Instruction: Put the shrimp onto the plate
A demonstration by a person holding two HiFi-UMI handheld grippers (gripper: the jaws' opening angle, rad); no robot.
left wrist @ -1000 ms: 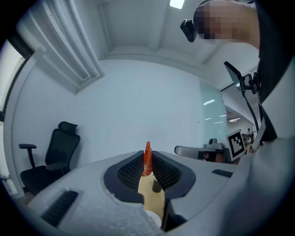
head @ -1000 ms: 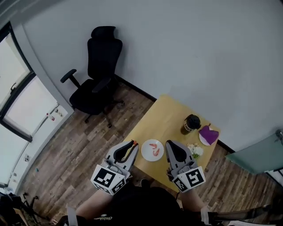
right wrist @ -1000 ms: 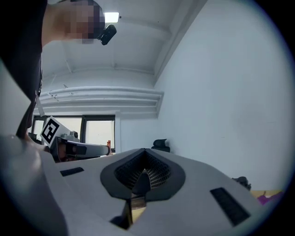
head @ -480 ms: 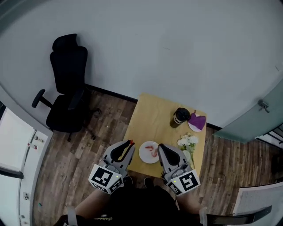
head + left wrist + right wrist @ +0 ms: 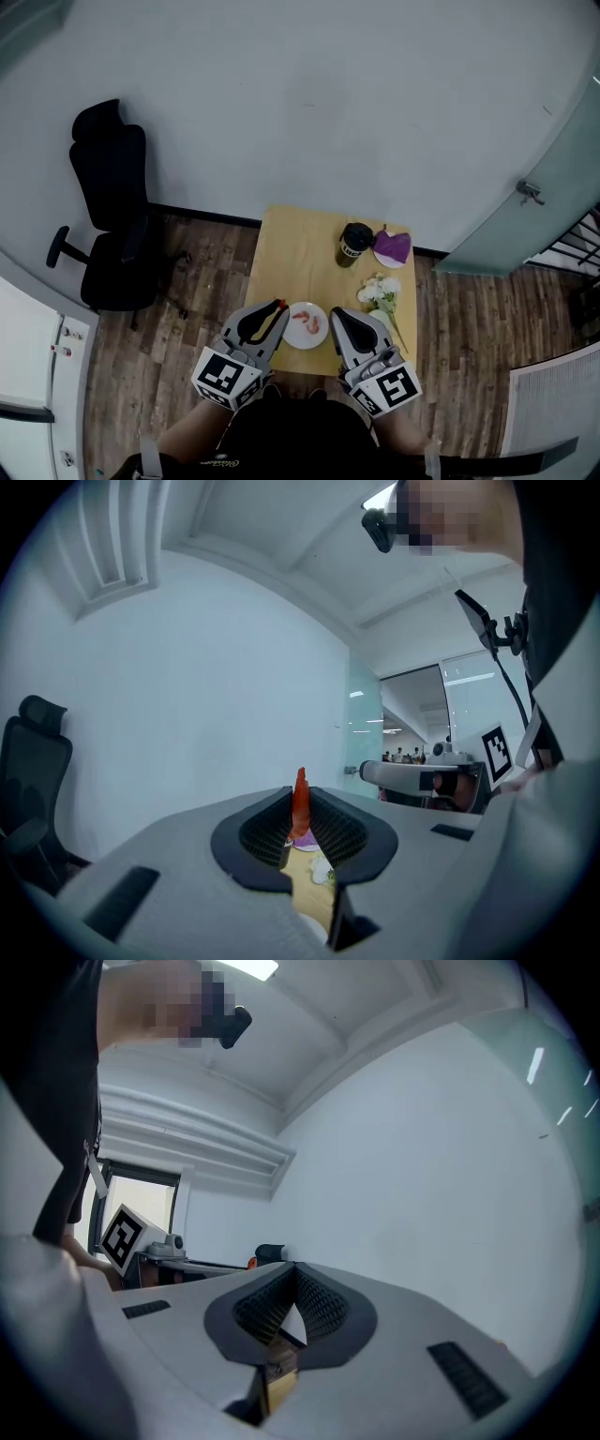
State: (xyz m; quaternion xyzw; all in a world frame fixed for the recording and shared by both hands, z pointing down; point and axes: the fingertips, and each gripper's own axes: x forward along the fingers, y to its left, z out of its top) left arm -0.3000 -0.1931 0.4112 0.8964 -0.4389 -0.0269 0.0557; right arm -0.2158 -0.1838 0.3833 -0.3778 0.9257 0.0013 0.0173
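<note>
A white plate (image 5: 305,326) lies at the near edge of a small yellow table (image 5: 291,253), with two pink shrimp (image 5: 307,323) on it. My left gripper (image 5: 278,307) hovers just left of the plate, shut on an orange-red shrimp (image 5: 300,803) that sticks up between its fingertips. In the left gripper view the table and white flowers (image 5: 322,871) show through the gap below. My right gripper (image 5: 334,315) hangs just right of the plate. Its jaws meet at the tips (image 5: 295,1269) with nothing held.
Further back on the table stand a dark cup (image 5: 354,241), a purple cloth on a small dish (image 5: 392,247) and white flowers (image 5: 380,291). A black office chair (image 5: 112,216) stands left on the wood floor. A glass door (image 5: 544,187) is at the right.
The head view has swung, so the table and chair have shifted left in the picture. Both grippers keep their places beside the plate, the left still holding the shrimp.
</note>
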